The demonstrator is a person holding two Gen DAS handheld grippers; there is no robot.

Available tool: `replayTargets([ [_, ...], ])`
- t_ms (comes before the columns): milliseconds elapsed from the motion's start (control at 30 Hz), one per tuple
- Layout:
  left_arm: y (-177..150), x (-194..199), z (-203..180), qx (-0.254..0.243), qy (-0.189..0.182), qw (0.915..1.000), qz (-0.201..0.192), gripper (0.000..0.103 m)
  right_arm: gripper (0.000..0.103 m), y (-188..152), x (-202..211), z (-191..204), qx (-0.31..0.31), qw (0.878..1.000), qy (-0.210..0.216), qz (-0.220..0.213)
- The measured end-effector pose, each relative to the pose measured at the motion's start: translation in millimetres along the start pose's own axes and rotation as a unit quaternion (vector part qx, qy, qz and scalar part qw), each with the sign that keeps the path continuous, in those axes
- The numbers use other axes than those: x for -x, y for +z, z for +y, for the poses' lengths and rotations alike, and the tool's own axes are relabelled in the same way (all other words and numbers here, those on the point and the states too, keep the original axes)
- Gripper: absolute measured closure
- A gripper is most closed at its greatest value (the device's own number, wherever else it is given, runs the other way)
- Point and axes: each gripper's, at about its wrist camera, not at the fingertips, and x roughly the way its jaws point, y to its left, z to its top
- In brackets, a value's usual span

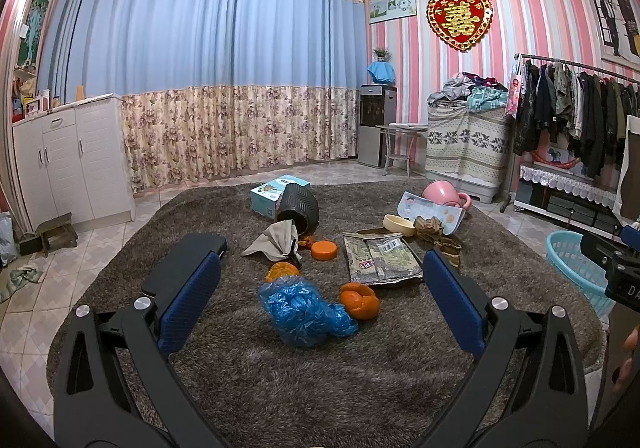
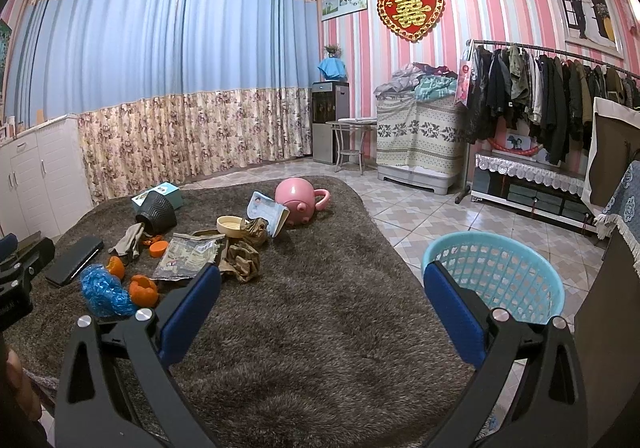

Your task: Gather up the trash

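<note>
Blue plastic bag point(image 1: 304, 310) between spread left claw point(image 1: 320, 280) fingers, untouched.

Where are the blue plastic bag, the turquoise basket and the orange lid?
blue plastic bag point(image 1: 304, 310), left wrist view, middle of the crumpled plastic.
turquoise basket point(image 2: 496, 268), right wrist view, inner lattice wall.
orange lid point(image 1: 324, 249), left wrist view, flat top.

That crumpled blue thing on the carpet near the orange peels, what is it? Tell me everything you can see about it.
The blue plastic bag looks like thin, glossy, see-through film, scrunched into a wrinkled lump. It lies on the shaggy brown carpet, nearest of the litter to the left claw, whose jaws stand wide open above it without touching. One orange peel sits right against its right side; another lies just behind it. What it holds, if anything, cannot be told.
</note>
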Motion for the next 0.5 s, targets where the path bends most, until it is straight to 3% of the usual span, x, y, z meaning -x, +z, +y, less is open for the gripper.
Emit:
replayTargets([
  [500,-3.7,0.3,-1.8,-0.002,0.001,1.0000,0.001,0.005,0.004,-0.7,-1.5,-0.9,0.000,1.000,-0.001,0.001],
])
